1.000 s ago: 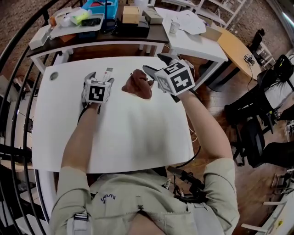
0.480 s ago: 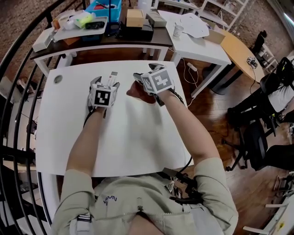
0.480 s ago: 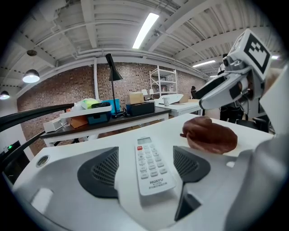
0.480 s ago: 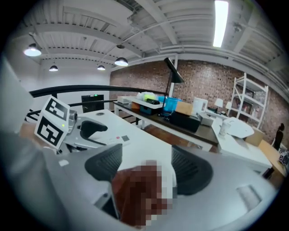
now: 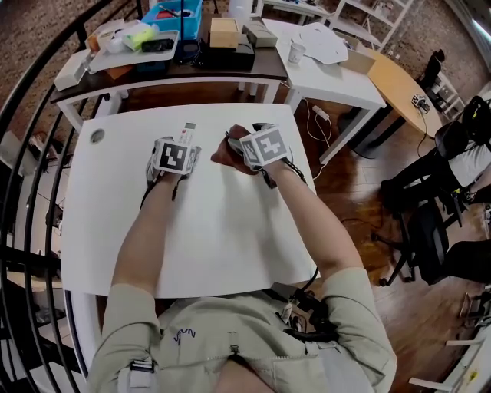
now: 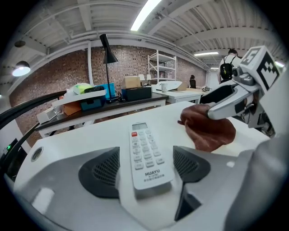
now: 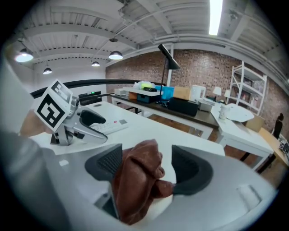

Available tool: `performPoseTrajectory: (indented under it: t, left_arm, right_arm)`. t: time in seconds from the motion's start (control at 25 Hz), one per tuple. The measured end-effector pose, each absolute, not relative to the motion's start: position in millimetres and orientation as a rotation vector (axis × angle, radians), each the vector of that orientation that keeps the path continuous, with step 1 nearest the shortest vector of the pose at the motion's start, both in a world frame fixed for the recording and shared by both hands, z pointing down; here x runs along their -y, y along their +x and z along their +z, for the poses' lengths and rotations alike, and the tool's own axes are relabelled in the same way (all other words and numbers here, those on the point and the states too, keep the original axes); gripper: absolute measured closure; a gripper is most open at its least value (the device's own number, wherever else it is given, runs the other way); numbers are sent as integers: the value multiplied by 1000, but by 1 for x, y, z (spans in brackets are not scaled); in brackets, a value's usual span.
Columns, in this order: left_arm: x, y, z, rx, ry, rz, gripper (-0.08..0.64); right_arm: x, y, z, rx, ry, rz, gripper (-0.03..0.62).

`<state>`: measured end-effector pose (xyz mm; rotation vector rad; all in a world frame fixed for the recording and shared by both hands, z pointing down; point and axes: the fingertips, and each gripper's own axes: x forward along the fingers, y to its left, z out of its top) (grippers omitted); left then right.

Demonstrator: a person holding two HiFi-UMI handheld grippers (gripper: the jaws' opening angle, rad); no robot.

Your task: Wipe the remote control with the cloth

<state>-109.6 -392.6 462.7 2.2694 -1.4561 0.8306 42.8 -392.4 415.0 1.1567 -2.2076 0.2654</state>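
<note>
A white remote control [image 5: 186, 132] lies on the white table [image 5: 215, 230], its far end sticking out past my left gripper [image 5: 178, 143]. In the left gripper view the remote [image 6: 146, 153] lies lengthwise between the pads, with a gap on the left side, so the left gripper [image 6: 145, 157] is open. A crumpled brown cloth [image 5: 225, 153] sits just right of it. My right gripper [image 5: 239, 142] is down over the cloth. In the right gripper view the cloth [image 7: 137, 182] bunches between wide-open jaws of the right gripper [image 7: 146, 163], clear of the right pad.
A dark desk behind the table carries a blue bin [image 5: 173, 15] and a cardboard box [image 5: 222, 31]. A white side table holds a paper cup [image 5: 295, 52]. A black railing [image 5: 31, 153] curves along the left; office chairs [image 5: 430, 222] stand at the right.
My right gripper has come down and to the left onto the cloth, and its jaws now stand around it. The left gripper has stayed at the remote.
</note>
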Motion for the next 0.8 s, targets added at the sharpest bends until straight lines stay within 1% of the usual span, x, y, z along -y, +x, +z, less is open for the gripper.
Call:
performPoseTrajectory:
  t: [0.16,0.32,0.4,0.8]
  left_arm:
    - [390,-110,463,1415,2234,851,197]
    - [389,-104,466,1350,2226,856,276]
    - [389,-103,466,1340,2212,849,291]
    - [394,-107,465,1358,2208,854,293]
  right_arm:
    - [391,45,419,2213,1149,289,258]
    - [387,41,423,2223,1120,320,258]
    - [385,39,425,2228,1108,327,255]
    - [385,33,437,2222,1085,352,255]
